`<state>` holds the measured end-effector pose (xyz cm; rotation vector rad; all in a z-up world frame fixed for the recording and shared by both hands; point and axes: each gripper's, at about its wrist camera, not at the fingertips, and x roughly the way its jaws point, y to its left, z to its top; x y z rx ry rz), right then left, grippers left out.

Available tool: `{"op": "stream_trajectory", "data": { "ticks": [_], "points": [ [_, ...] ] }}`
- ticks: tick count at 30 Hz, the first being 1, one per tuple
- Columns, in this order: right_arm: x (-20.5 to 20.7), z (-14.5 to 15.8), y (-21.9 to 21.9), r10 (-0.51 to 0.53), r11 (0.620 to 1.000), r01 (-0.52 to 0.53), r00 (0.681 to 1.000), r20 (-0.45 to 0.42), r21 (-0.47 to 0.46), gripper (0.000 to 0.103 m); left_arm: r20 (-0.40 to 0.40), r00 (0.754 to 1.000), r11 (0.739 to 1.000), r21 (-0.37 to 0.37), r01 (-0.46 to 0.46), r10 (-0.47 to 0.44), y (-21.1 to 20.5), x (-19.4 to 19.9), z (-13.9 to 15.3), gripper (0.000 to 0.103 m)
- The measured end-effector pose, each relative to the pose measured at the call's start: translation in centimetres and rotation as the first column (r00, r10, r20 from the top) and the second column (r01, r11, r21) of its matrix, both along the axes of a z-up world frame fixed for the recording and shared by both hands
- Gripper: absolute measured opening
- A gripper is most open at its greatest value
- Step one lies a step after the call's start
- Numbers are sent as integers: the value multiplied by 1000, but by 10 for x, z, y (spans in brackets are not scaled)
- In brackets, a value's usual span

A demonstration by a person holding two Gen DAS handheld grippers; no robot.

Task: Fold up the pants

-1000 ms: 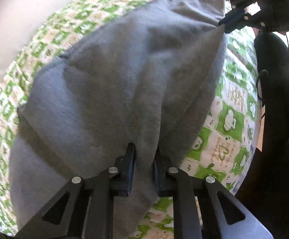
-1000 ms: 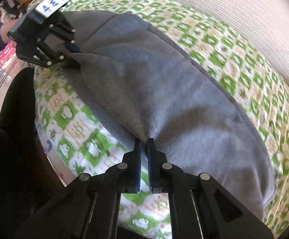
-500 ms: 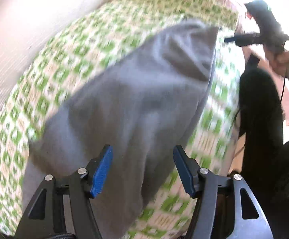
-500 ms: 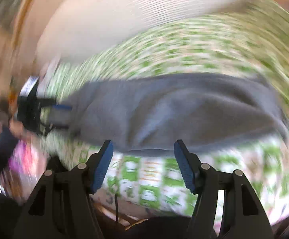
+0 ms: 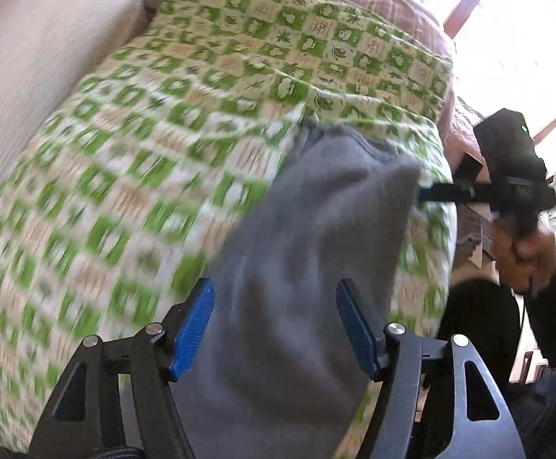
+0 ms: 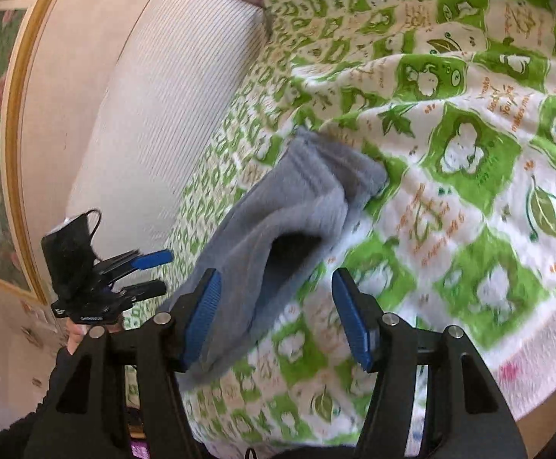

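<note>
Left wrist view shows the left claw (image 5: pixel 274 329) open, its blue pads apart with nothing pinched; its jaws have just been opening. The gray pants (image 5: pixel 300 267) lie under and past the gap, running from the bottom middle up to the middle of the frame, on the green and white blanket (image 5: pixel 163 145) of a bed. The pads do not press the cloth.

At the right edge, the right claw (image 5: pixel 423 194) pokes in next to the top corner of the pants, held by a hand (image 5: pixel 526 252). In the right wrist view the right claw (image 6: pixel 276 315) is open too. Its jaws opened wide a moment back and have just drawn in a little. The pants (image 6: pixel 278 237) sit partly between its pads, at the lower middle, folded into a long strip. The left claw (image 6: pixel 151 271) shows at the lower left, open.

What could go wrong? The cloth looks thick and soft, so the fold may puff up and slide open now that nobody holds it. A dark gap shows where the layers lift. A claw could snag that loose layer and drag the strip crooked. The blanket is bumpy, so a grab may pinch blanket along with pants. A grab of only the top layer would pull the fold apart.
</note>
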<state>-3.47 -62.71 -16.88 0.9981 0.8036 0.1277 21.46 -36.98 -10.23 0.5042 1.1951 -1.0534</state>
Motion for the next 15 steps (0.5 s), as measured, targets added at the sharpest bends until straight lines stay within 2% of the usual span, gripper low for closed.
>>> {"op": "stream_trajectory", "data": {
  "ticks": [3, 8, 11, 15],
  "points": [
    [7, -8, 0, -21, 998, 20, 1000, 11, 55, 61, 0, 1000, 1000, 25, 18, -18, -36, 9, -10, 66],
    [1, -14, -9, -68, 995, 68, 998, -1, 74, 60, -55, 994, 996, 18, 92, -91, -88, 15, -25, 68],
    [4, -24, -14, -80, 990, 80, 997, 1, 113, 60, -55, 989, 988, 64, 140, -136, -121, 16, -43, 69],
    [5, -25, -22, -107, 987, 102, 994, 38, 122, 42, -77, 982, 978, 103, 180, -172, -151, 23, -64, 71]
  ]
}}
